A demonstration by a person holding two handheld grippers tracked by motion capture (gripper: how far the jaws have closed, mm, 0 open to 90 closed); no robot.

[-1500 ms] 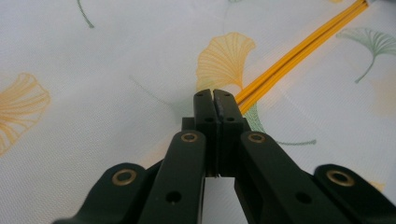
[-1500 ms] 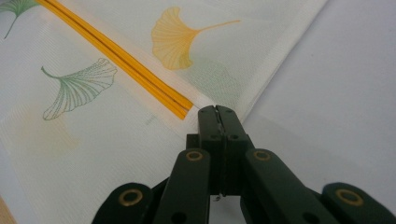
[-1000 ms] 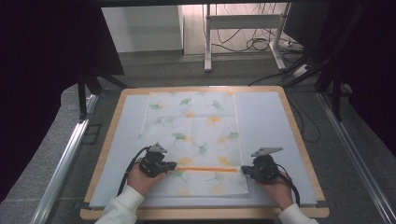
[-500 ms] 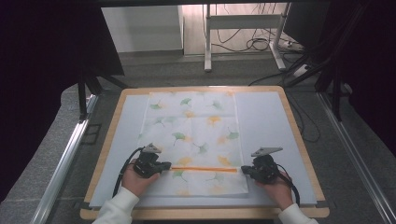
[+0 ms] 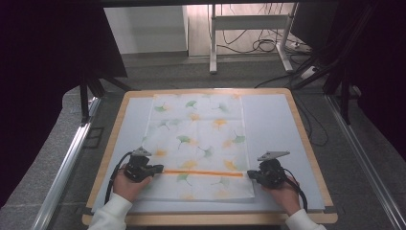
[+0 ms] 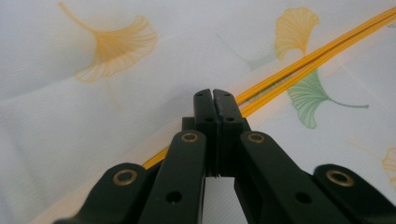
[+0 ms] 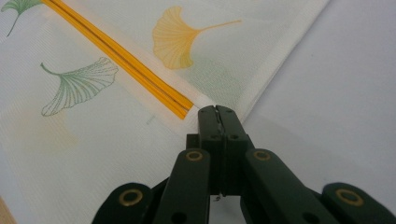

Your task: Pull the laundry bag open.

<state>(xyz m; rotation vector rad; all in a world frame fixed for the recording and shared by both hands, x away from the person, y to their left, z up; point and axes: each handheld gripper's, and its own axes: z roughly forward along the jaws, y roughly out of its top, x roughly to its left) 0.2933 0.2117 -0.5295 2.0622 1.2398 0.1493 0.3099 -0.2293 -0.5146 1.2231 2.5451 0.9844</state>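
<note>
A ginkgo-print cloth [image 5: 198, 143] lies flat on the worktop [image 5: 273, 120], an orange band [image 5: 203, 172] across its near part. The left gripper [image 5: 154, 168] and right gripper [image 5: 250, 175] each have their fingers closed at opposite ends of that band, pinching the cloth's side edges.

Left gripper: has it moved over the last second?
Yes. The left gripper slid left along the orange strip, toward the table's left wooden rim.

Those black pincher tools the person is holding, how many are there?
2. The left gripper sits at the left end of the orange strip on the leaf-print cloth; the right gripper is at the strip's right end, by the cloth's edge.
</note>
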